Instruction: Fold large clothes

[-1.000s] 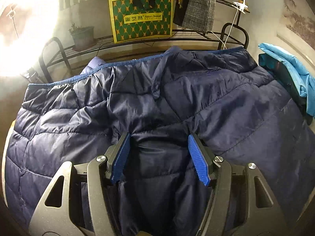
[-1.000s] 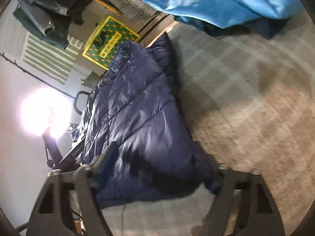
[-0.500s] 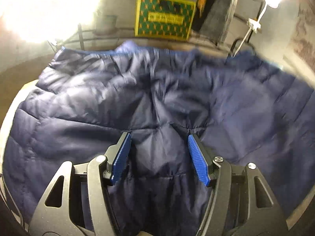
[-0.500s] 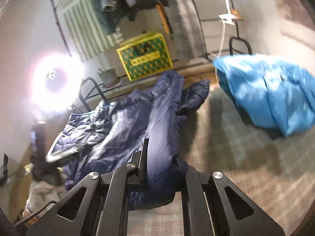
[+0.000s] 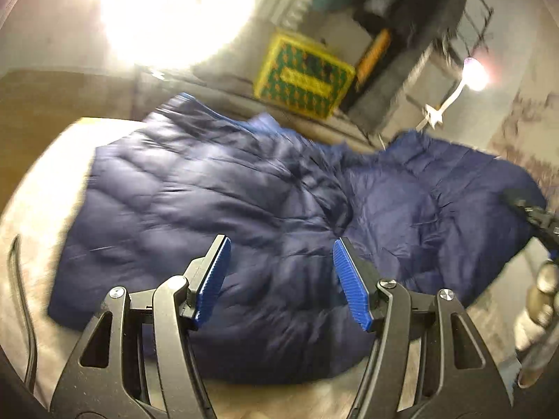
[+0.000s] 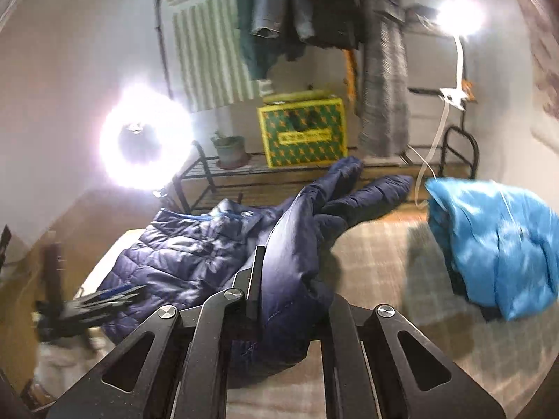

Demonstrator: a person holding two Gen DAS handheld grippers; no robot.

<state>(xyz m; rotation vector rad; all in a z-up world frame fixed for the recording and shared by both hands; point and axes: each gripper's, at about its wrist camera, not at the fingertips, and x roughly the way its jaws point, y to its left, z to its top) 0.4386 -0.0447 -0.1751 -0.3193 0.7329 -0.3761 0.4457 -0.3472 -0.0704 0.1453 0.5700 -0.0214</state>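
Observation:
A dark navy quilted puffer jacket [image 5: 216,216] lies spread on the checked surface [image 6: 377,265]. My left gripper [image 5: 281,281] hovers above its near part, blue pads wide open and empty. My right gripper [image 6: 295,310] is shut on a fold of the jacket's edge [image 6: 290,279] and holds it lifted off the surface. The jacket's sleeves [image 6: 367,192] trail toward the back. The right gripper shows blurred at the right edge of the left wrist view [image 5: 538,216]; the left gripper shows blurred at the left in the right wrist view [image 6: 94,302].
A bright blue jacket [image 6: 496,241] lies piled at the right. Behind stand a metal rack [image 6: 279,171] with a yellow-green box [image 6: 302,136] and a potted plant [image 6: 230,148], hanging clothes [image 6: 314,14], and a ring light [image 6: 146,139]. A cable [image 5: 21,296] runs along the left edge.
My left gripper rose and pulled back, so more of the jacket shows. My right gripper closed on the jacket's edge a second ago and has lifted it higher.

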